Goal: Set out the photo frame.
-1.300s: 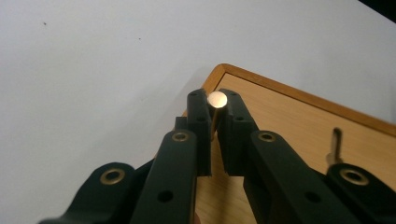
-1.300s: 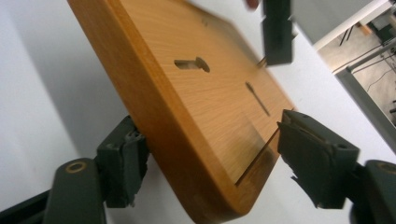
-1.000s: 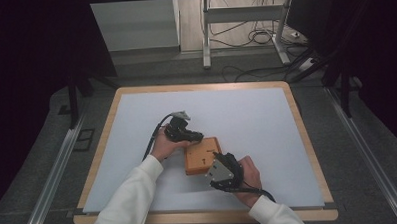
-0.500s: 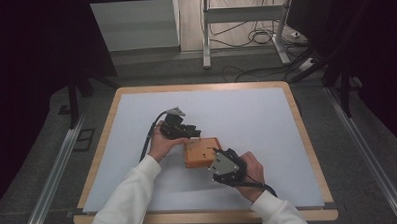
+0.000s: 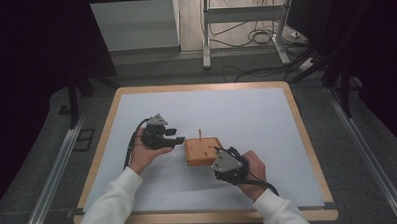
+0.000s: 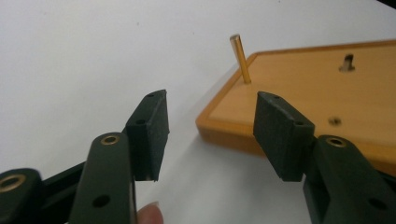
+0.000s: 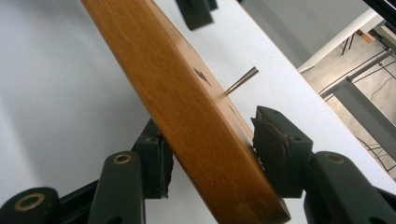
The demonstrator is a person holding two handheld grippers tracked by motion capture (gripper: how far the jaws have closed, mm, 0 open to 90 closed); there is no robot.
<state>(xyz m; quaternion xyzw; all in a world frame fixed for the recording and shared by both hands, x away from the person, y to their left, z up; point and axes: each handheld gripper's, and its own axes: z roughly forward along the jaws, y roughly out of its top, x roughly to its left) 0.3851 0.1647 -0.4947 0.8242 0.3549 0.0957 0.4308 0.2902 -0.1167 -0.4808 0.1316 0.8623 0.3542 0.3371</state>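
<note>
Near the bench's front edge, centre, sits the wooden block [image 5: 203, 151] with a thin peg [image 5: 200, 134] upright at its far-left corner. Right tongs [image 5: 219, 152] pinch the block's near-right edge. Left tongs [image 5: 173, 136], just left of it, have just been opening, spread and empty.

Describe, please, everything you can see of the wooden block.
The wooden block is a flat, square, orange-brown slab with a smooth top and rounded edges. A thin peg stands upright near its far corner, and small holes mark its top. It lies on the white table. The right gripper clamps its near edge.
</note>
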